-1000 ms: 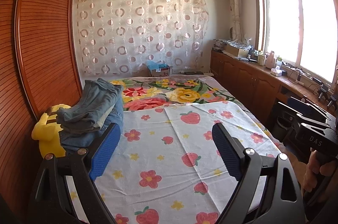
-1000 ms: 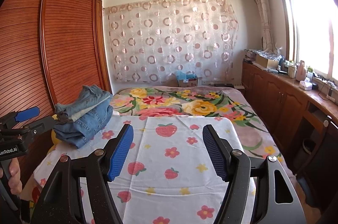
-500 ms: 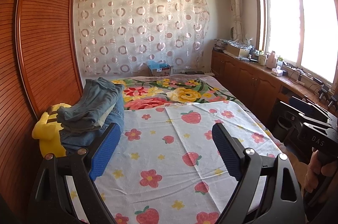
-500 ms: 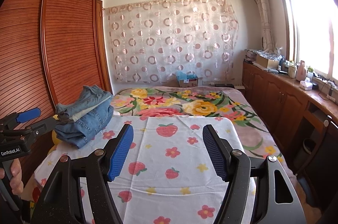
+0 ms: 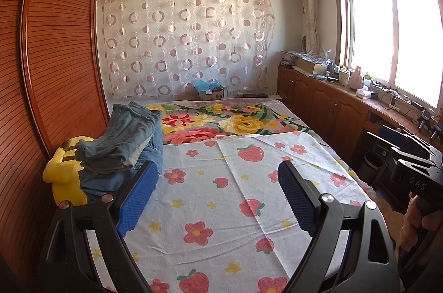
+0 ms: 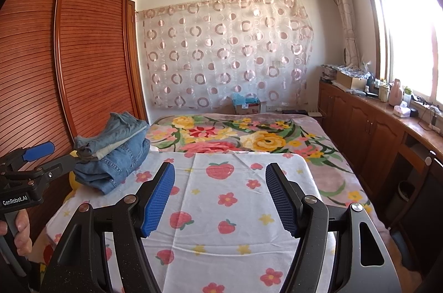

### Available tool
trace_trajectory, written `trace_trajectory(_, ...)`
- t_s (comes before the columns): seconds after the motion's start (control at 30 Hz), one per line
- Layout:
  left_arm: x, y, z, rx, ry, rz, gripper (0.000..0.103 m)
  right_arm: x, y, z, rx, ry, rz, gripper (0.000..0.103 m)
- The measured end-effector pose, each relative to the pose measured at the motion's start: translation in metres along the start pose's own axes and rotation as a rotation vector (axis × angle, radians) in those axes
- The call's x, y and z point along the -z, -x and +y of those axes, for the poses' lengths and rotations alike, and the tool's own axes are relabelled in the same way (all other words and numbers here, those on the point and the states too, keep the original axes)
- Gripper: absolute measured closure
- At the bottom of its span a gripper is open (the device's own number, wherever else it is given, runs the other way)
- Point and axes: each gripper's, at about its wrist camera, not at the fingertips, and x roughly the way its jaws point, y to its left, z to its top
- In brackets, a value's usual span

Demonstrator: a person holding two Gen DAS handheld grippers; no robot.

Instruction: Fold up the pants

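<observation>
The left gripper (image 5: 217, 199), black frame with ribbed blue rubber pads, hangs above the bed with its jaws spread wide and nothing between them. The right gripper (image 6: 220, 200), same build, also stands open, somewhat narrower, and holds nothing. Each is carried by a hand on its black pistol handle; the left hand (image 6: 19, 233) shows at the edge of the right wrist view.

Below both lies a white cotton sheet printed with red strawberries and pink flowers (image 5: 221, 199), slightly creased, spread over a plush blanket with large yellow and red blooms (image 5: 221, 124).

The folded denim pants (image 6: 116, 154) form a stack at the sheet's far left corner: darker blue jeans with visible seams underneath, lighter grey-blue pairs on top, edges rounded and uneven. The stack rests against a yellow plush toy (image 5: 62, 176), beside the slatted reddish wooden wardrobe doors (image 5: 55, 57).
</observation>
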Motion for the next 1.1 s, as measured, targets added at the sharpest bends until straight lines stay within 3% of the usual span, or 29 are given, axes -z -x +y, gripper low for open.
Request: trace_trajectory(1.1, 0.0008, -0.0003, -0.0007, 0.0, -0.001, -0.001, 0.014, -0.0004, -0.0011, -0.0014, 0.0, 0.0, -0.004, 0.033)
